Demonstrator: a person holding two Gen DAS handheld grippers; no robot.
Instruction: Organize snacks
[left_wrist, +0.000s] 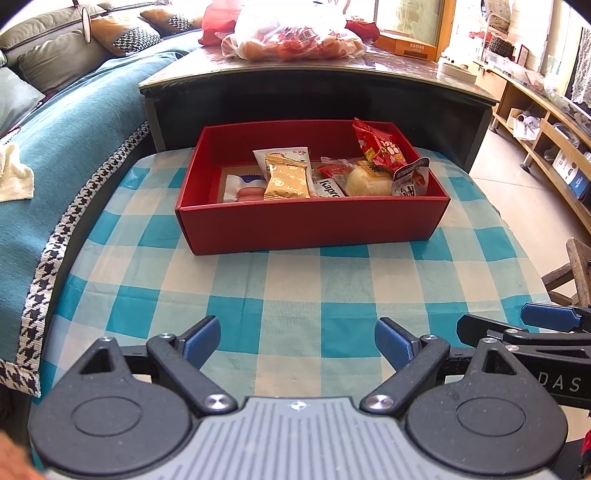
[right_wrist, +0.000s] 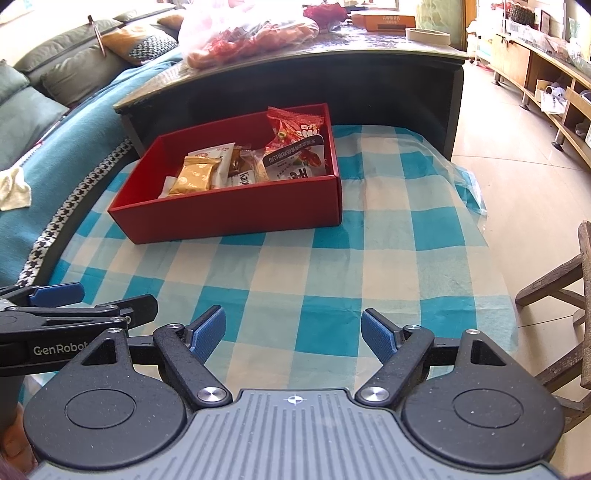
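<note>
**Snacks all in the red box, both grippers empty**

My low table w/ the blue-and-white checked cloth (left_wrist: 295, 291) is bare on my side. Rectangular red cardboard box (left_wrist: 314, 225) sits toward its far edge, just in front of the dark glass-topped coffee table (left_wrist: 332, 70). Inside the box: a round pale bun in clear wrap (left_wrist: 367, 181), a red crinkly snack bag (left_wrist: 380, 146) leaning upright at the right end, a gold foil biscuit packet (left_wrist: 286, 179) at centre-left. My left gripper (left_wrist: 297, 341) and right gripper (right_wrist: 293, 334) hover side by side over the cloth near me, well apart from the box, jaws spread, nothing between them.
</note>
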